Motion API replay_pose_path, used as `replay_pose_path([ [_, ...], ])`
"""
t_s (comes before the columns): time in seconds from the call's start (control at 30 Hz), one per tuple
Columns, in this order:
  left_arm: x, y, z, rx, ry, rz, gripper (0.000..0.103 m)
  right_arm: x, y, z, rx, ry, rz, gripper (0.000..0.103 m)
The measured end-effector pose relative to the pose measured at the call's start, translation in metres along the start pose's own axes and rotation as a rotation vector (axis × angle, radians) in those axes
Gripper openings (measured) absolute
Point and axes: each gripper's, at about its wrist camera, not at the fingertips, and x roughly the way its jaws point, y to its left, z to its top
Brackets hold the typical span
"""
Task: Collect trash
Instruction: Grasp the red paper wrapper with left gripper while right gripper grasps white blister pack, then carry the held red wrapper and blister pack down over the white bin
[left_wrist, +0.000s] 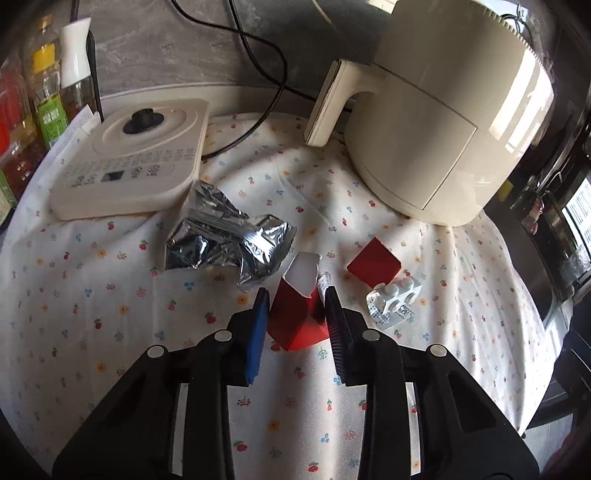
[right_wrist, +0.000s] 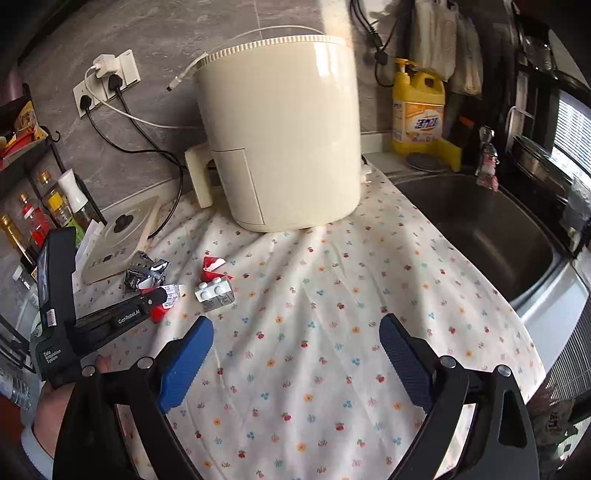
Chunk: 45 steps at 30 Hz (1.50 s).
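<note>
A torn red carton (left_wrist: 295, 317) with a white inside stands on the flowered cloth (left_wrist: 110, 295). My left gripper (left_wrist: 296, 295) is shut on it, a pad pressed against each side; in the right wrist view this left gripper (right_wrist: 162, 295) sits at the left over the red carton (right_wrist: 159, 314). A crumpled foil wrapper (left_wrist: 221, 236) lies just beyond it, with a red scrap (left_wrist: 373, 264) and a white blister pack (left_wrist: 393, 299) to the right. My right gripper (right_wrist: 295, 354) hangs open over bare cloth, short of the blister pack (right_wrist: 216, 293) and red scrap (right_wrist: 212, 267).
A cream air fryer (right_wrist: 280, 140) stands at the back of the cloth, a kettle base (left_wrist: 136, 155) at the left with bottles (left_wrist: 48, 99) behind it. Cables (left_wrist: 266, 55) run along the wall. A steel sink (right_wrist: 480, 229) lies to the right, a yellow detergent bottle (right_wrist: 417, 110) beside it.
</note>
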Motion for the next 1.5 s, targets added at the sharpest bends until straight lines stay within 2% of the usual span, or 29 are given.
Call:
replay_pose_path([
  [0.13,-0.02,0.003,0.003,-0.034,-0.053,0.01,0.029,0.02,0.012,0.011,-0.054,0.012,0.056,0.089],
  [0.27,-0.033,0.018,0.004,-0.075,-0.083,0.072,0.029,0.042,0.024,0.017,-0.089,0.048,0.107,0.084],
  [0.5,-0.05,0.051,0.004,-0.157,-0.113,0.2,0.029,0.074,0.044,0.024,-0.146,0.088,0.181,0.083],
  [0.83,-0.059,0.072,0.002,-0.196,-0.123,0.303,0.029,0.116,0.064,0.029,-0.202,0.139,0.217,0.082],
  [0.93,-0.06,0.074,0.0,-0.202,-0.118,0.317,0.029,0.128,0.068,0.029,-0.219,0.16,0.208,0.08],
  [1.0,-0.063,0.075,-0.002,-0.207,-0.121,0.322,0.029,0.137,0.071,0.029,-0.234,0.18,0.194,0.067],
  [1.07,-0.064,0.077,-0.003,-0.212,-0.122,0.321,0.029,0.142,0.072,0.028,-0.25,0.21,0.197,0.04],
  [1.5,-0.076,0.075,-0.01,-0.18,-0.14,0.252,0.029,0.104,0.066,0.014,-0.211,0.175,0.153,0.04],
])
